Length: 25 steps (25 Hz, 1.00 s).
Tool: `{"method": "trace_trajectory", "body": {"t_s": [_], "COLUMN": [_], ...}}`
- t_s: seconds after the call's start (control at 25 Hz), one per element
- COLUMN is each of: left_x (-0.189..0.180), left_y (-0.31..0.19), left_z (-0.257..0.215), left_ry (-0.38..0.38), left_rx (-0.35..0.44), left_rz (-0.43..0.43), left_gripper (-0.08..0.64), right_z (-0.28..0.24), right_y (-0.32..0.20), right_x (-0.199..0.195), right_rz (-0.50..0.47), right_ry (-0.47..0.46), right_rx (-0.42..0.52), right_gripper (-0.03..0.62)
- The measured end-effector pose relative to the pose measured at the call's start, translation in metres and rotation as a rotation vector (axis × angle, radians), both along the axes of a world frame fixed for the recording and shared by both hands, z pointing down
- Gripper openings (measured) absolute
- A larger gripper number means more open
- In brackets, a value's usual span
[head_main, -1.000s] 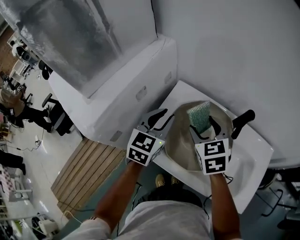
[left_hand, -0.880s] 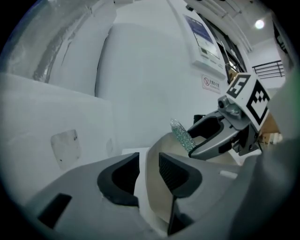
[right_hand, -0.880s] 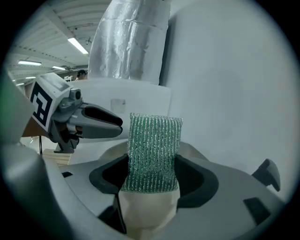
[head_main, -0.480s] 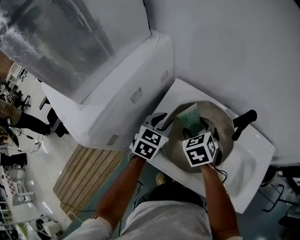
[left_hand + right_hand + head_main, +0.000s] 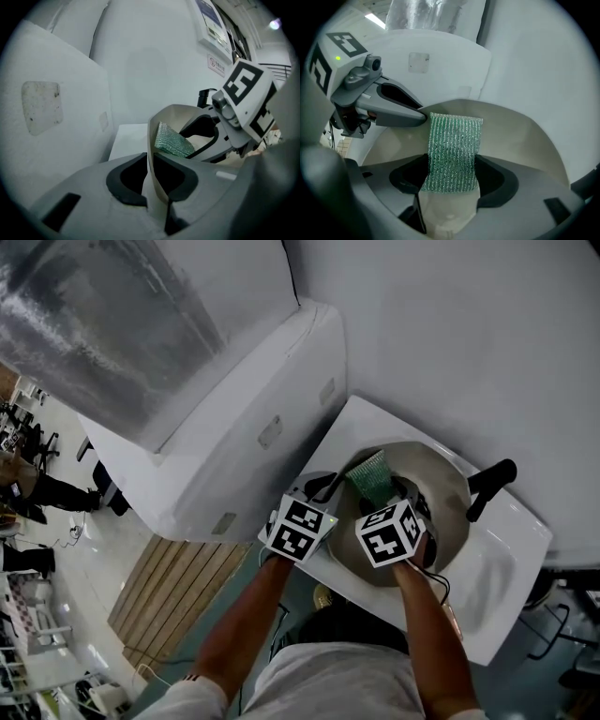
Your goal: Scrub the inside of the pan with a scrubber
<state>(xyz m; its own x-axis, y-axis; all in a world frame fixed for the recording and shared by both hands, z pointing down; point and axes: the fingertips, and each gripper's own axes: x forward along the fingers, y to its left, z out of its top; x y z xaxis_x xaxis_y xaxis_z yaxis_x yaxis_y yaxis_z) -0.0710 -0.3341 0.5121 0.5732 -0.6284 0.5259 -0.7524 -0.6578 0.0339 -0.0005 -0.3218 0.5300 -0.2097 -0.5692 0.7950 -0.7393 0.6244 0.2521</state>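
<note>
- Here we are at the white table (image 5: 502, 554), with the beige pan (image 5: 445, 488) sitting on it and its black handle (image 5: 489, 482) pointing off toward the far right.
- The left gripper (image 5: 151, 180) is at the near-left rim of the pan. Its fingers (image 5: 125, 178) have just been closing, and the thin pan wall stands upright between them, one dark pad on the outside and one on the inside, both pressed to it.
- Over to the right gripper (image 5: 452, 180): its fingers (image 5: 499, 180) are clamped on the lower end of the green scrubber (image 5: 453, 150), which sticks up and out ahead of them.
- The scrubber is inside the pan, over the pale inner surface near the left side, just beside the tip of the left gripper.
- From the head view, both marker cubes sit close together above the pan's near edge, arms reaching in from below.
- A big white cabinet (image 5: 253, 427) stands just left of the table, and a wooden slatted panel (image 5: 164, 582) lies on the floor below it.
</note>
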Motion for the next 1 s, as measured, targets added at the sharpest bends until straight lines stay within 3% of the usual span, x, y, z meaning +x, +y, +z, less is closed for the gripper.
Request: {"method": "trace_trajectory", "body": {"t_s": [0.64, 1.0], "left_x": [0.001, 0.001], "left_y": [0.000, 0.000], "left_z": [0.000, -0.001], "left_ry": [0.046, 0.056], "left_rx": [0.007, 0.007], "left_rz": [-0.009, -0.009], "left_gripper": [0.044, 0.044], "right_z": [-0.005, 0.006], "right_y": [-0.005, 0.029], "right_x": [0.060, 0.023], "right_rz": [0.121, -0.007], "right_ry": [0.086, 0.131], "right_rx": [0.002, -0.036], "right_gripper": [0.304, 0.304]}}
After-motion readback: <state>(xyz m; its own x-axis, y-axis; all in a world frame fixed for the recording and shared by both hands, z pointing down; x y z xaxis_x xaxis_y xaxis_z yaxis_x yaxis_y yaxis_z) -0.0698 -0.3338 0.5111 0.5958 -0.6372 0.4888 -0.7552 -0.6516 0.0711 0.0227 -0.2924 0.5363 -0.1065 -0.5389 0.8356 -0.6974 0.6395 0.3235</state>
